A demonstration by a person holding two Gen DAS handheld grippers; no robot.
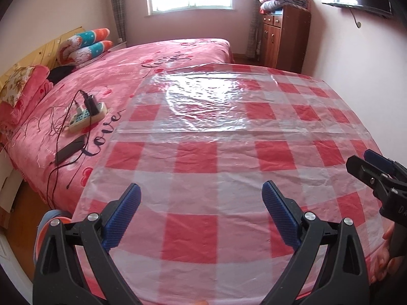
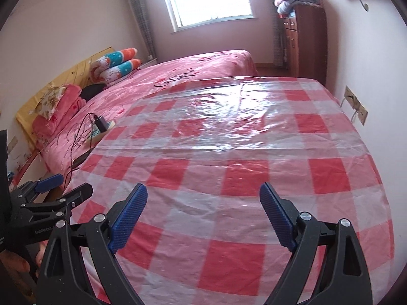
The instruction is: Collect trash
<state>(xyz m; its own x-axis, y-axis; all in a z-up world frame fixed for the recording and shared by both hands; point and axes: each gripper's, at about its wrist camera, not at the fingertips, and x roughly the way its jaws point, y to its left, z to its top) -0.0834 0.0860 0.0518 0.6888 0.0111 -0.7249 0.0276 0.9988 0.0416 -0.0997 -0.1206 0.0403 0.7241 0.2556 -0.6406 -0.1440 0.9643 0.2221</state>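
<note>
A red-and-clear checked plastic sheet (image 1: 216,137) lies spread flat over the near end of the pink bed (image 1: 178,50); the right wrist view shows the same sheet (image 2: 229,152). My left gripper (image 1: 201,198) hovers open above the sheet's near part, nothing between its blue pads. My right gripper (image 2: 203,198) is open too, over the same sheet, its jaws empty. In the left wrist view the right gripper (image 1: 361,162) pokes in at the right edge, and the left gripper (image 2: 66,185) enters the right wrist view at the left. No loose trash shows on the sheet.
A power strip with plugged chargers (image 1: 87,114), cables and a dark phone (image 1: 70,150) lie on the bed left of the sheet. Pillows (image 1: 84,45) are at the headboard. A wooden cabinet with folded blankets (image 1: 285,33) stands at the far right wall. A wall socket (image 2: 356,106) is right of the bed.
</note>
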